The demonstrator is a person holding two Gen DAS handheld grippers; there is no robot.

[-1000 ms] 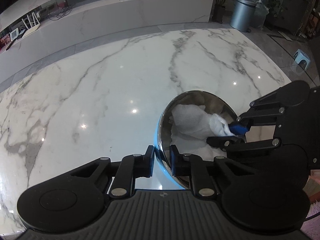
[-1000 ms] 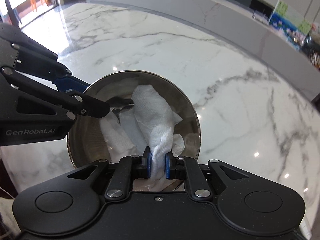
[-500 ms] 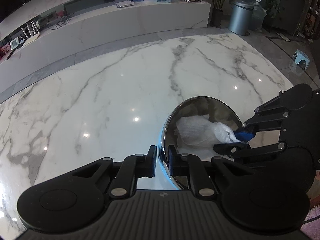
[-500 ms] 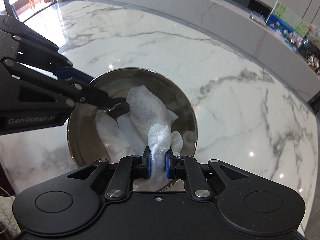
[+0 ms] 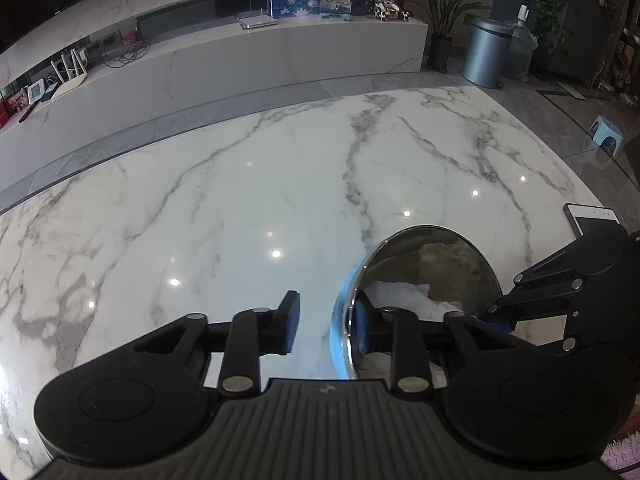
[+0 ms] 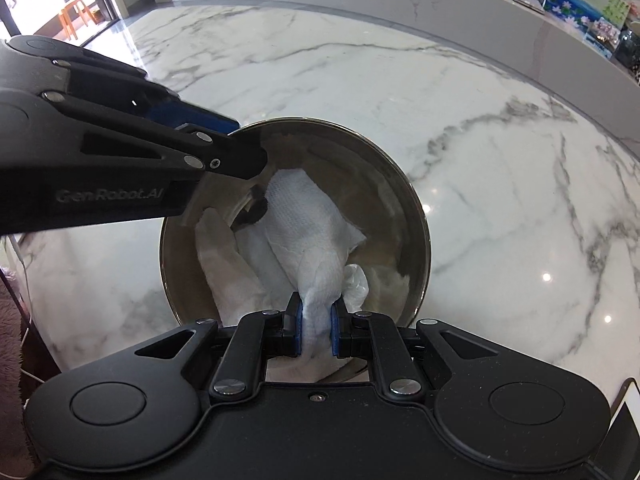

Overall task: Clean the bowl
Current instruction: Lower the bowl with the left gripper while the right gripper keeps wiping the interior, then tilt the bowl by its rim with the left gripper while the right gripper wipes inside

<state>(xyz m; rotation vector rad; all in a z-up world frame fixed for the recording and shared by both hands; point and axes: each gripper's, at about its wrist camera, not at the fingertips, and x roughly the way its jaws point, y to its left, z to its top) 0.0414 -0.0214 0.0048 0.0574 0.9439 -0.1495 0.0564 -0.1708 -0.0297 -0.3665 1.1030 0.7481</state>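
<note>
Steel bowl (image 6: 404,200) sits on counter (image 6: 400,88); left hand-held gripper (image 5: 324,322) released astride its rim, so re-clamp before right hand-held gripper (image 6: 316,320), grasping paper towel (image 6: 308,232), wipes inside.

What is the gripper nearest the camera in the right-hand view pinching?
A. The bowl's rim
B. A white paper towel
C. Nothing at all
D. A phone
B: the right gripper has its blue pads shut on a white paper towel that trails down into the steel bowl.
</note>
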